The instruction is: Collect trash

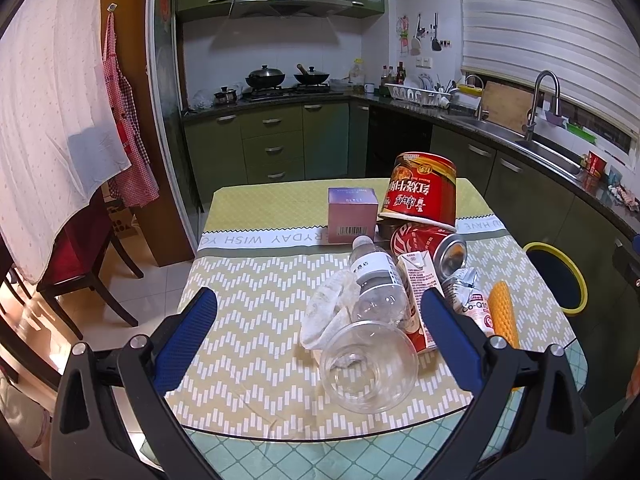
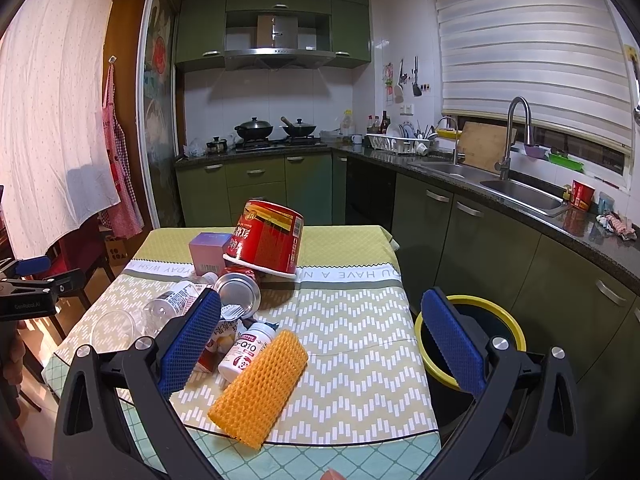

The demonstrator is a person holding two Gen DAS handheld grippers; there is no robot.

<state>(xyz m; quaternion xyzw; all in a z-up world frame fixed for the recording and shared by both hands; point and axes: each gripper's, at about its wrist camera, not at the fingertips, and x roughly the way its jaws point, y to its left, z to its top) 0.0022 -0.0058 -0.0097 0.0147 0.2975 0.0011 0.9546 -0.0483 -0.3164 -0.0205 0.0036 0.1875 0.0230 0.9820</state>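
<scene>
Hovering wide open, my right hand-held gripper [image 2: 320,334] has the orange foam net [image 2: 260,388] lower centre, lying diagonally between its fingers; my left hand-held gripper [image 1: 320,308], also open, is farther.

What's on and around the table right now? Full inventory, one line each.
noodle tub: 1, red, tipped over at the far side of the pile
box: 1, pink-purple, left of tub
soda can: 1, red, on its side below tub
water bottle: 1, clear, lying mid-table
clear cup: 1, transparent, on its side at near edge
tissue: 1, white, crumpled beside cup
carton: 1, red-white, right of bottle
pill bottle: 1, white, lying by foam
foam net: 1, orange, near edge
bin: 1, yellow-rimmed, right of table
left tongs: open
right tongs: open
</scene>
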